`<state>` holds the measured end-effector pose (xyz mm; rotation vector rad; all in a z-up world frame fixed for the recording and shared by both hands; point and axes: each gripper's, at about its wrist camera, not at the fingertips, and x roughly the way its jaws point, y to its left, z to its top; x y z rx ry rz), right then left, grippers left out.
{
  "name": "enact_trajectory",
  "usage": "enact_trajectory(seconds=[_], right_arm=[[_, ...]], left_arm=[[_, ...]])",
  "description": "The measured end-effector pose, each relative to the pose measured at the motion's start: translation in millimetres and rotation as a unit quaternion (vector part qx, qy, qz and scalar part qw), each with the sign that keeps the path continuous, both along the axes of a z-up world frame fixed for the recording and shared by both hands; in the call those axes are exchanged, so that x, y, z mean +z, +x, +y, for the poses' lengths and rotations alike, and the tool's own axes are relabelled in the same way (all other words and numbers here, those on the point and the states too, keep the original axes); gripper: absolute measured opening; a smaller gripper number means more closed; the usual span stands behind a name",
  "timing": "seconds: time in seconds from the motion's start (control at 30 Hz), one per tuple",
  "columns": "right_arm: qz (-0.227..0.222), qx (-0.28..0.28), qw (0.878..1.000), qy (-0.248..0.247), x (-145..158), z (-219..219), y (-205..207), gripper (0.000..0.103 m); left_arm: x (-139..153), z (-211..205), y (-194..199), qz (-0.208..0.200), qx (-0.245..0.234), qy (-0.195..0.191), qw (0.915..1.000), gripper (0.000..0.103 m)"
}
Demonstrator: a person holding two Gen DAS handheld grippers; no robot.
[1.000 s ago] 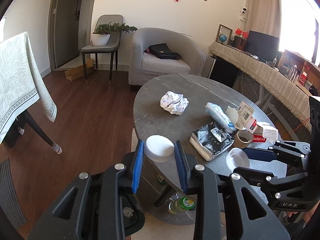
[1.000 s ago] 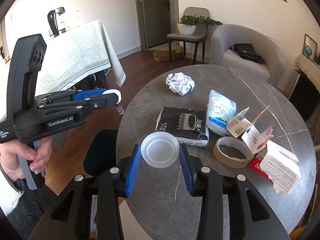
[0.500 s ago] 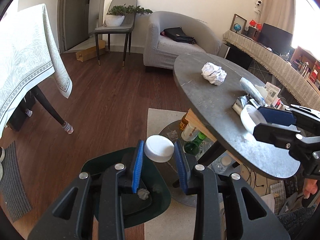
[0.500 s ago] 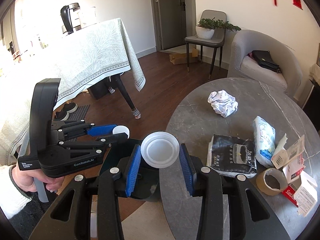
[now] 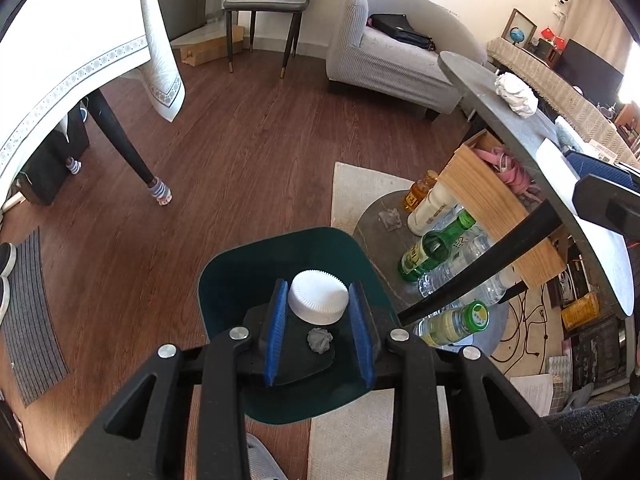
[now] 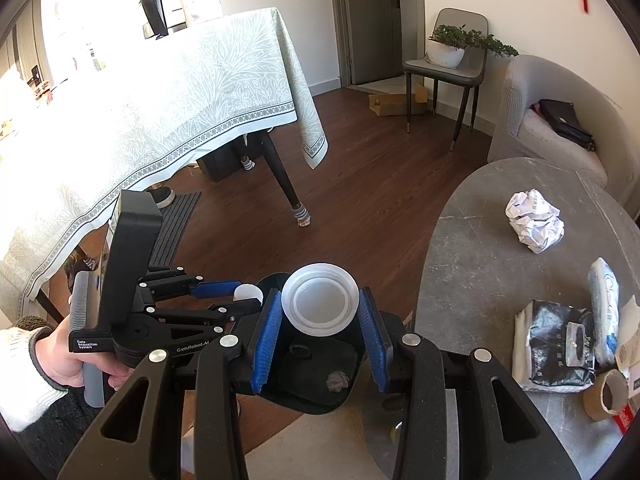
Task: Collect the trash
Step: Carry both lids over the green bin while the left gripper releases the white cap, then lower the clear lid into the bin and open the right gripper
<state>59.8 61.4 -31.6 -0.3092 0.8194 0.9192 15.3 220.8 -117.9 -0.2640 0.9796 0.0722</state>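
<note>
My left gripper (image 5: pixel 318 302) is clamped on a small white ribbed plastic cap (image 5: pixel 318 298), its blue pads touching both sides. Directly below those fingers sits the dark green plastic bin (image 5: pixel 240 276) on the wood floor, with a grey crumpled wad (image 5: pixel 319 340) on its bottom, just behind the cap in view. My right gripper (image 6: pixel 319 310) grips a wider white plastic lid (image 6: pixel 319 305), hollow side facing the camera, pads pressed on its rim. Beyond its fingertips and below lies the same bin; to their right is the grey stone table (image 6: pixel 480 248) carrying a crumpled white paper ball (image 6: pixel 534 226). The left gripper, seen left of the right fingers, is held in a hand (image 6: pixel 76 354).
</note>
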Motion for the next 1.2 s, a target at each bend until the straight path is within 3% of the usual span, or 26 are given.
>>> enact_trajectory(seconds=[0.33,0.53,0.87,1.2], right_arm=[[0.02,0.019,0.999,-0.021,-19,33,0,0.04],[0.03,0.025,0.999,-0.033,-31,49,0,0.04],[0.052,0.03,0.996,-0.059,-64,67,1,0.04],[0.074,0.034,0.992,-0.093,-101,77,4,0.04]], left_arm=[[-21,11,-2,0.04,-0.005,0.013,0.9991,0.035],[-21,20,-9,0.038,-0.003,0.012,0.9992,0.036],[8,41,-26,-0.015,0.024,-0.002,0.9996,0.034],[52,45,-34,-0.079,0.031,-0.009,0.9963,0.023]])
